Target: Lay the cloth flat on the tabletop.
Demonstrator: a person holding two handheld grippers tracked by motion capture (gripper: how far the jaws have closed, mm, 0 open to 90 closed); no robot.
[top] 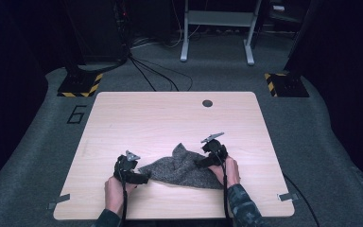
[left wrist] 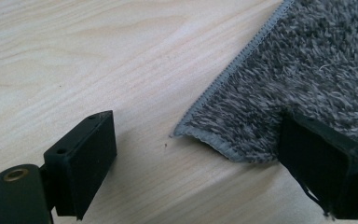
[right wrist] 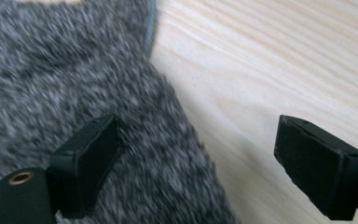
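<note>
Table [top: 170, 113]: pale wood, near edge cut off by the frame.
Cloth [top: 184, 168]: grey, rumpled, near the front edge between both grippers; its right part is blurred in the right gripper view.
Left gripper [left wrist: 196, 154]: jaws spread, cloth corner between, not pinched.
Right gripper [right wrist: 198, 154]: jaws spread over the cloth's edge.

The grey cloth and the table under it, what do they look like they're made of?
The grey cloth: probably microfibre or terry, given its fuzzy mottled pile and stitched grey hem. The table: looks like wood-grain laminate or pale wood, smooth and matte, with streaky grain lines; which one can't be told.
</note>
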